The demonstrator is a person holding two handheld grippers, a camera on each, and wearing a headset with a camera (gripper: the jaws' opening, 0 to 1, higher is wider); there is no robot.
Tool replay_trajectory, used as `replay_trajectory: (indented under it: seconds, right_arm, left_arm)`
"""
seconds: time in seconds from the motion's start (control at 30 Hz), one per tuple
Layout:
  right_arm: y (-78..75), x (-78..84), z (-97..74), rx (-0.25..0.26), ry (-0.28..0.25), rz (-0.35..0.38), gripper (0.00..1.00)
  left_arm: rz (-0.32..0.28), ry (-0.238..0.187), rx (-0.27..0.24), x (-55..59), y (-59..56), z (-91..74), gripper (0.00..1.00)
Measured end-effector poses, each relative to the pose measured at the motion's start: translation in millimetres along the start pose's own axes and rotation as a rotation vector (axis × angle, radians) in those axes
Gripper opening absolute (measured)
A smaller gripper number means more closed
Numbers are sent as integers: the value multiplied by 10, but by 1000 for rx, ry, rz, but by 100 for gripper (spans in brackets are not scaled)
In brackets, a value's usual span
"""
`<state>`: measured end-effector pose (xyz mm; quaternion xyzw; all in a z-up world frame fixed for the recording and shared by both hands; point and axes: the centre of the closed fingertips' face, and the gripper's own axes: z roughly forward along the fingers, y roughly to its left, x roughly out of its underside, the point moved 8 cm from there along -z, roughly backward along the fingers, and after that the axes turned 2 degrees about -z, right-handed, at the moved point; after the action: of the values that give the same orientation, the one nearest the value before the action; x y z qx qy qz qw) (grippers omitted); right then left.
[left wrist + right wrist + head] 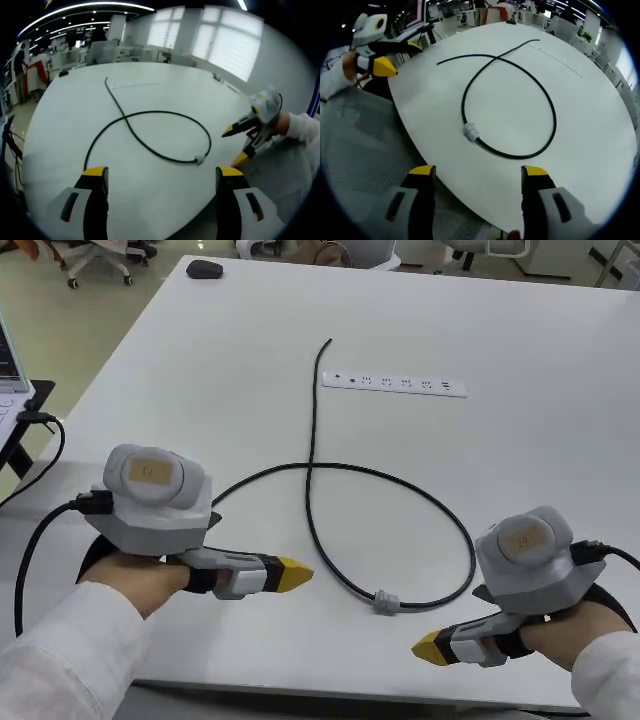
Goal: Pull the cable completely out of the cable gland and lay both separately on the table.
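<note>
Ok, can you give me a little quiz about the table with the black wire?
1. True or false: the cable gland sits threaded on the black cable.
2. Which white thing lies on the table beyond the cable's loop? A) power strip B) cup C) book
3. Fill in: the left gripper and right gripper both have jaws that are ____.
Key: 1 true; 2 A; 3 open.

Yellow-tipped grey right gripper [479, 172] gapes at six o'clock. Just ahead, a small pale-grey plastic cable gland [470, 132] sits threaded on the looped black rubber cable [495, 58] — white tabletop [590, 125] beneath.
</note>
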<state>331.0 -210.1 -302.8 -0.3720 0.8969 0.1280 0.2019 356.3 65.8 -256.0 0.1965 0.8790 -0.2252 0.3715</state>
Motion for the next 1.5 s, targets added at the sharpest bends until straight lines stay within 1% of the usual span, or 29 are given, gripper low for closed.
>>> replay_trajectory:
  seconds: [1.13, 1.37, 1.5]
  right_arm:
    - [5, 1, 8, -2, 7, -9, 72]
    - [23, 1, 24, -4, 20, -28, 71]
    - [45, -31, 32, -13, 3, -49, 71]
  left_arm:
    - [5, 6, 8, 5, -20, 10, 89]
    - [3, 2, 14, 0, -29, 9, 89]
    - [5, -1, 19, -6, -41, 5, 89]
